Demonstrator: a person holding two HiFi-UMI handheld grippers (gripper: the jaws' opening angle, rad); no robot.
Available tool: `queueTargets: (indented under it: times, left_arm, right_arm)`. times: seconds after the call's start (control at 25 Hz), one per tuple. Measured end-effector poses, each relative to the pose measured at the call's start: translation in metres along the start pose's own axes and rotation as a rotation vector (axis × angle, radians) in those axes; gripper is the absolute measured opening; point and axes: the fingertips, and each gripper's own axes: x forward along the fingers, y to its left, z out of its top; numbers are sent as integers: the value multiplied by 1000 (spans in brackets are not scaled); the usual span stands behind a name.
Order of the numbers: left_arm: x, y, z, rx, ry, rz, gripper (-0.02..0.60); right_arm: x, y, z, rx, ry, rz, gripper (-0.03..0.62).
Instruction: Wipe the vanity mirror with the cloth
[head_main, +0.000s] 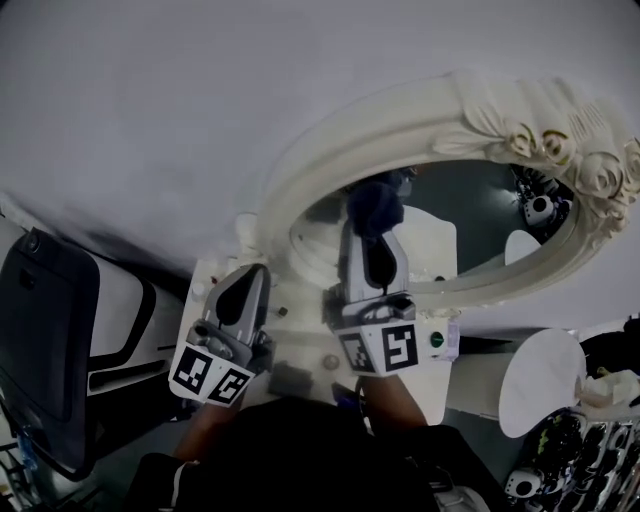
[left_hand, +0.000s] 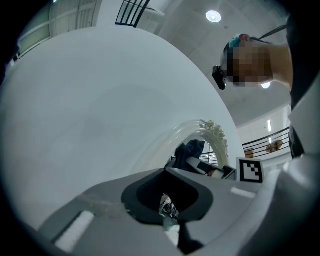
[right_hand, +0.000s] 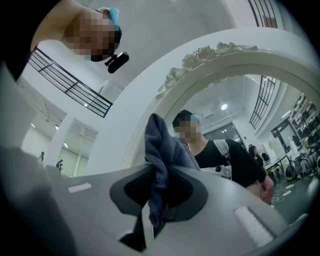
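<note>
An oval vanity mirror (head_main: 470, 215) in an ornate cream frame (head_main: 500, 110) leans against the white wall. My right gripper (head_main: 372, 240) is shut on a dark blue cloth (head_main: 376, 203), which rests at the left part of the glass. In the right gripper view the cloth (right_hand: 162, 160) stands up out of the jaws of the right gripper (right_hand: 160, 192), in front of the frame (right_hand: 210, 55) and the glass (right_hand: 240, 100). My left gripper (head_main: 250, 280) hangs by the frame's lower left, shut and empty. The left gripper view shows its jaws (left_hand: 167, 210) closed together.
The mirror stands on a white vanity top (head_main: 300, 375). A black and white object (head_main: 50, 340) sits at the left. A white round piece (head_main: 540, 380) and small dark items (head_main: 560, 450) lie at the lower right. Roses decorate the frame's top (head_main: 560, 150).
</note>
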Motion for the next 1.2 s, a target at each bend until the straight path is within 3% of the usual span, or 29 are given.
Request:
queueTargets:
  times: [0.36,0.72,1.04,1.2]
  left_arm:
    - [-7,19,4,-4,-1,21,2]
    - [-14,7,7,7,-9,22,2]
    - [-31,-19,17,32,-26,29,2]
    - [-28,-38,15,37,-15,-3,2]
  right_arm:
    - [18,36,-27,44,48,90,51]
    - [21,39,-31,123,58,144,51]
    - [-17,33,7,152,-17,135,51]
    - [-50,21,32,136,-68,98,51]
